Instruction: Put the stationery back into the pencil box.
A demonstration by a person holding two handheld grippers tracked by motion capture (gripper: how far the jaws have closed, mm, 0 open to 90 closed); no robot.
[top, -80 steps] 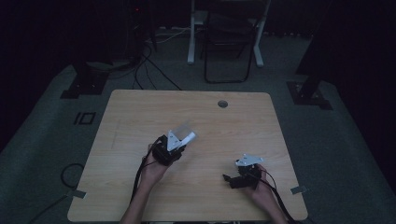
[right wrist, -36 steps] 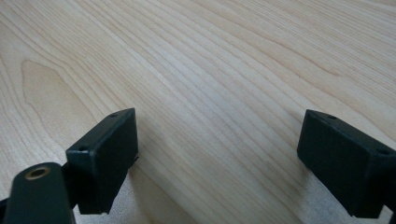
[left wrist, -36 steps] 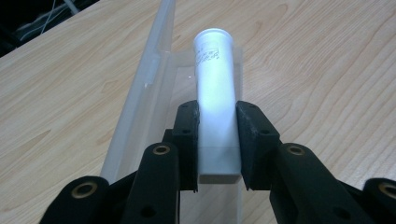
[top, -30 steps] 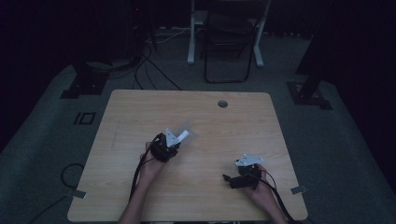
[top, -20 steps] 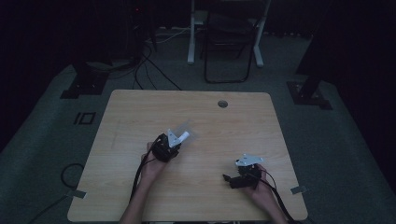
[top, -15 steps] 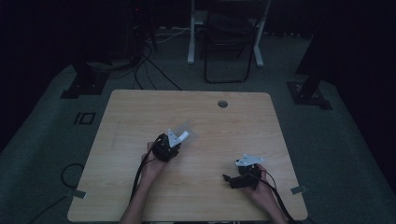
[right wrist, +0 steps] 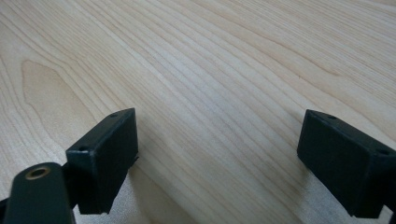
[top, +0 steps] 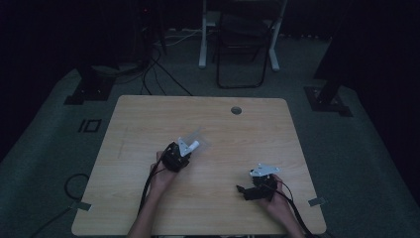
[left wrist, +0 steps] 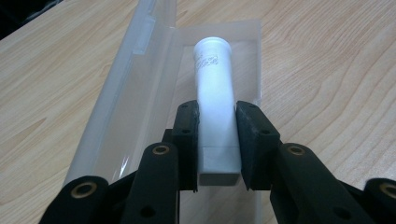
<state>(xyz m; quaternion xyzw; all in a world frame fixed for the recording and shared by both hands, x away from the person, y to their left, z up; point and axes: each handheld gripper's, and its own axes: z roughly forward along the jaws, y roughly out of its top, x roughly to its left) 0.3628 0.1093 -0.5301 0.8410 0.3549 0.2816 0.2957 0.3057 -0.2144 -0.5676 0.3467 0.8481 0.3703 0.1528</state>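
A white tube [left wrist: 215,88] with a round cap at its far end sits between the pads of my left gripper [left wrist: 217,140], which is shut on it near its flat crimped end. The tube hangs low over an open clear plastic case [left wrist: 135,88] lying on the wooden table [left wrist: 327,70], its lid folded out to the left. From above, the left gripper [top: 184,151] is near the table's middle with the white tube [top: 192,145] poking out toward the far right. My right gripper [right wrist: 217,158] stands open over bare wood; in the high view it [top: 243,190] rests near the front right.
The table [top: 148,119] has a round cable hole [top: 236,110] near its far edge. Beyond it stand a dark chair [top: 242,49] and white desk legs. Cables trail from both grippers off the front edge.
Since 2.7 s ago the left gripper with the tube has come down and drawn slightly back toward the person. Over the last second little has changed. The right gripper stays put.
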